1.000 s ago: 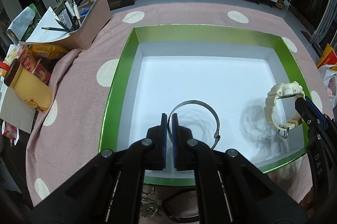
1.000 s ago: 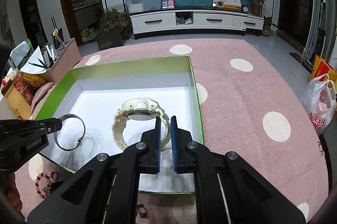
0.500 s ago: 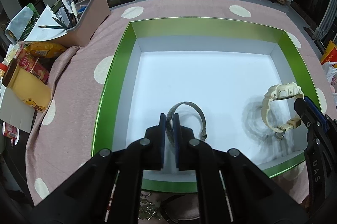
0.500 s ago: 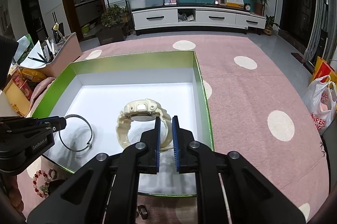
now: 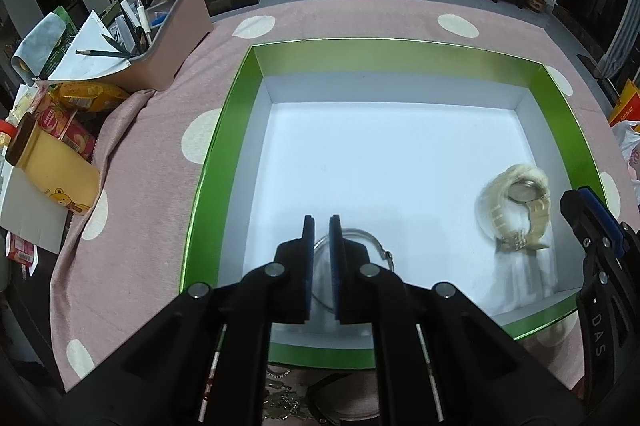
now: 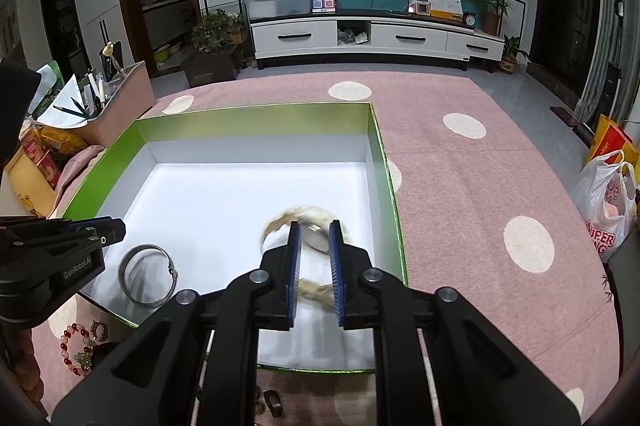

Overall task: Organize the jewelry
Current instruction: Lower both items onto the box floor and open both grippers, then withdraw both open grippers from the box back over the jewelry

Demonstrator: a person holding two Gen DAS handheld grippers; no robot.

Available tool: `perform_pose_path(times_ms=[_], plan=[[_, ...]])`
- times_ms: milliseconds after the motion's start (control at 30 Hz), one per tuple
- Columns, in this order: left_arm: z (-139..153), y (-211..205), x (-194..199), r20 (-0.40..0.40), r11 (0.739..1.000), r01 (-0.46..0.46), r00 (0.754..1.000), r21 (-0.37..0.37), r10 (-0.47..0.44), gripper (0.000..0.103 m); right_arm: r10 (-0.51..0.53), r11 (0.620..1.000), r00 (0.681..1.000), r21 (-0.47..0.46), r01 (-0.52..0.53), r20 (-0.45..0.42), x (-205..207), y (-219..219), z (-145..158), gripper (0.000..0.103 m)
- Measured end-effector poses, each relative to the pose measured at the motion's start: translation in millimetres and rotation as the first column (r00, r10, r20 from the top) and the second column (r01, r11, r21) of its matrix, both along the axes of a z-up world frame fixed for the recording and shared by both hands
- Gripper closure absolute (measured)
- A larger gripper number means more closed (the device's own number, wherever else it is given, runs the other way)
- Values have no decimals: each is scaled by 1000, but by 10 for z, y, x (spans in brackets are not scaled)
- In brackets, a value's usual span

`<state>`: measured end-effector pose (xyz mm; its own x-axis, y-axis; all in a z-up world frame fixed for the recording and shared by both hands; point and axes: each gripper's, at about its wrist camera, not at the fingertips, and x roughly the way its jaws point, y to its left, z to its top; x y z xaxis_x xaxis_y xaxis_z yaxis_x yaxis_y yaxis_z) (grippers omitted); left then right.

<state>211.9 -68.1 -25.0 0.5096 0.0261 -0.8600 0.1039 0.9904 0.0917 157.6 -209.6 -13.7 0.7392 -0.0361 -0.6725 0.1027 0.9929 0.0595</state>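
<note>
A green box with a white floor (image 5: 224,146) (image 6: 384,154) lies on the pink dotted cloth. A silver bangle (image 6: 147,276) lies on the box floor near the front left; in the left wrist view it (image 5: 362,238) shows under my left gripper (image 5: 321,222), whose jaws stand slightly apart above it. A cream watch (image 5: 516,212) lies blurred on the floor at the front right. My right gripper (image 6: 315,226) is open just above the watch (image 6: 298,216).
A red bead bracelet (image 6: 74,348) and a small ring (image 6: 99,330) lie on the cloth in front of the box. A desk organiser (image 5: 160,22), snack packs and a yellow jar (image 5: 52,166) stand at the left. A plastic bag (image 6: 608,210) lies at the right.
Both grippers have opened. The bangle has dropped flat onto the box floor and the watch has fallen from the right gripper onto the floor, still blurred.
</note>
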Motion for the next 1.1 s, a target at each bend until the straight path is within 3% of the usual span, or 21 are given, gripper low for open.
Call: perform_pose_path(times_ms=[100, 167, 267, 333, 400, 533, 633, 1100], plan=[[6, 0, -4, 2, 1000, -3, 1000, -4, 3, 95, -7, 1000, 1000, 3, 7, 8, -18, -19, 18, 85], [22, 7, -5, 7, 1000, -8, 1000, -7, 8, 92, -13, 1000, 1000, 8, 13, 14, -25, -34, 38, 73], [58, 29, -10, 20, 1000, -17, 1000, -13, 17, 77, -26, 1000, 999, 7, 25, 34, -61, -49, 91, 61], [89, 63, -18, 34, 999, -27, 999, -20, 28, 60, -37, 999, 998, 10, 37, 50, -93, -60, 121, 47], [122, 77, -45, 51, 999, -28, 998, -18, 29, 52, -57, 998, 996, 16, 56, 71, -138, -82, 160, 29], [186, 113, -129, 77, 999, -27, 997, -31, 29, 28, -72, 997, 993, 21, 70, 96, -229, -97, 247, 23], [232, 154, -202, 93, 998, -23, 995, -52, 28, 21, -64, 998, 991, 15, 63, 117, -303, -61, 309, 22], [353, 306, -626, 124, 993, 14, 992, -118, 0, 16, 9, 1000, 983, -17, -6, 185, -657, 178, 555, 21]])
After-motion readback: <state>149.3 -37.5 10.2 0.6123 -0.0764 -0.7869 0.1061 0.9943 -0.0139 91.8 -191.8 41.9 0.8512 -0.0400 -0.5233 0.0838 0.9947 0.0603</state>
